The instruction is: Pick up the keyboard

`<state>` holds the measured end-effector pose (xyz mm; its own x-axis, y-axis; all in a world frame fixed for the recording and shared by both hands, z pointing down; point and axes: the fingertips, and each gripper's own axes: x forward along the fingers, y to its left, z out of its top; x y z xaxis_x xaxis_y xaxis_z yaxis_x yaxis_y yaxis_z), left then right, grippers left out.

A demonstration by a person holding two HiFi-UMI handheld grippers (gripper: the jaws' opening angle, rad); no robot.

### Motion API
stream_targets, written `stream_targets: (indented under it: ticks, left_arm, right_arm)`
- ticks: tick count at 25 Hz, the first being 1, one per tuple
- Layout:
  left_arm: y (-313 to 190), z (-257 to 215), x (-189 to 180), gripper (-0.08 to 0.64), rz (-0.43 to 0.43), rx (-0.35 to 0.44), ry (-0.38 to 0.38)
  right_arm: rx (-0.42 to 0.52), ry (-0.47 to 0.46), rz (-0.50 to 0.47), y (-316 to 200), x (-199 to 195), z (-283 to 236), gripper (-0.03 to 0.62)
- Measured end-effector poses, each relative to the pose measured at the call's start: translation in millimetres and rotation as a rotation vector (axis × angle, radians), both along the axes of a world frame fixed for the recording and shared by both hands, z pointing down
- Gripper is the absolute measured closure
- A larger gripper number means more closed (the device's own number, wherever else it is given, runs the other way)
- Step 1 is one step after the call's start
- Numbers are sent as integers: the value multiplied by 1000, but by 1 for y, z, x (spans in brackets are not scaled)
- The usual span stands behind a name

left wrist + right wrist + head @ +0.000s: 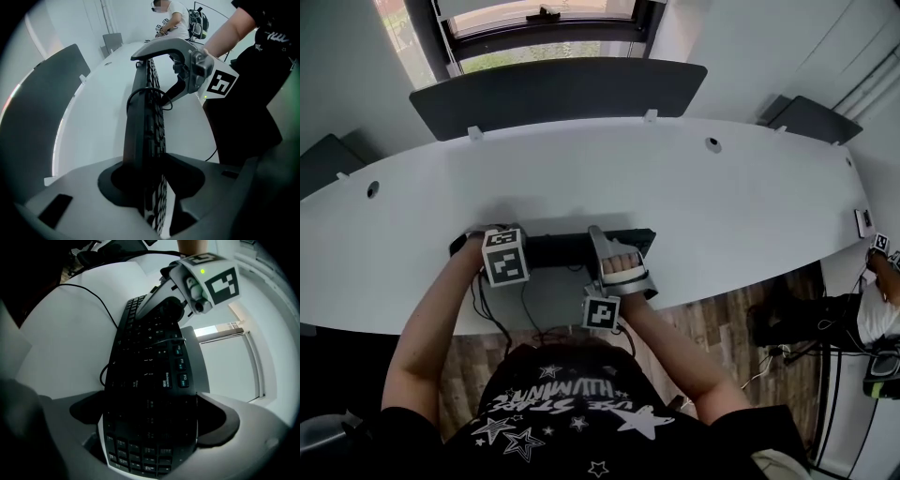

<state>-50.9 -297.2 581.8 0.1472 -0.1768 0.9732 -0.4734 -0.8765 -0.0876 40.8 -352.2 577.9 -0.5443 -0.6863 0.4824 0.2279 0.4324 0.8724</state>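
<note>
A black ergonomic keyboard [562, 249] sits at the near edge of the white desk [694, 197], held at both ends. My left gripper [487, 248] points steeply down over its left end. In the left gripper view the keyboard [146, 117] runs edge-on between the pads, and my left gripper [147, 180] is shut on it. My right gripper [606, 242] holds the right end. In the right gripper view the keyboard [150, 376] shows its key face, with my right gripper [150, 427] shut across its end. The keyboard's black cable [104, 373] trails off its edge.
A dark divider panel [553, 92] stands along the desk's far edge, below a window. Two round cable holes [712, 144] sit in the desktop. The cable [525, 311] hangs down in front of the desk. Another person [883, 300] sits at the far right end.
</note>
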Motion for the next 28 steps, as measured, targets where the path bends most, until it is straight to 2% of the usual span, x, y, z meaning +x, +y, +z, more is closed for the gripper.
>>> stream_targets:
  ticks: [4, 8, 13, 15, 18, 21, 25, 28]
  left_arm:
    - [4, 0, 0, 441, -35, -92, 20]
    - [14, 1, -6, 484, -124, -194, 61]
    - [18, 0, -12, 489, -182, -218, 104]
    - [22, 1, -20, 489, -205, -217, 121]
    - [31, -7, -34, 489, -230, -175, 167]
    - [40, -21, -48, 491, -264, -132, 249]
    - [63, -35, -75, 491, -359, -112, 432]
    - [82, -47, -97, 489, -418, -82, 547]
  right_arm:
    - [5, -31, -77, -2, -3, -4, 18]
    - [-60, -47, -119, -5, -10, -2, 17]
    - [-69, -87, -131, -10, -18, -5, 18]
    - [-162, -171, -99, -8, -19, -9, 18]
    - [-333, -351, -64, -2, -26, -35, 18]
    - [-364, -485, -68, 5, -33, -73, 18]
    - [-364, -622, -50, 23, -42, -114, 18]
    - [-410, -710, 29, 34, -48, -131, 20]
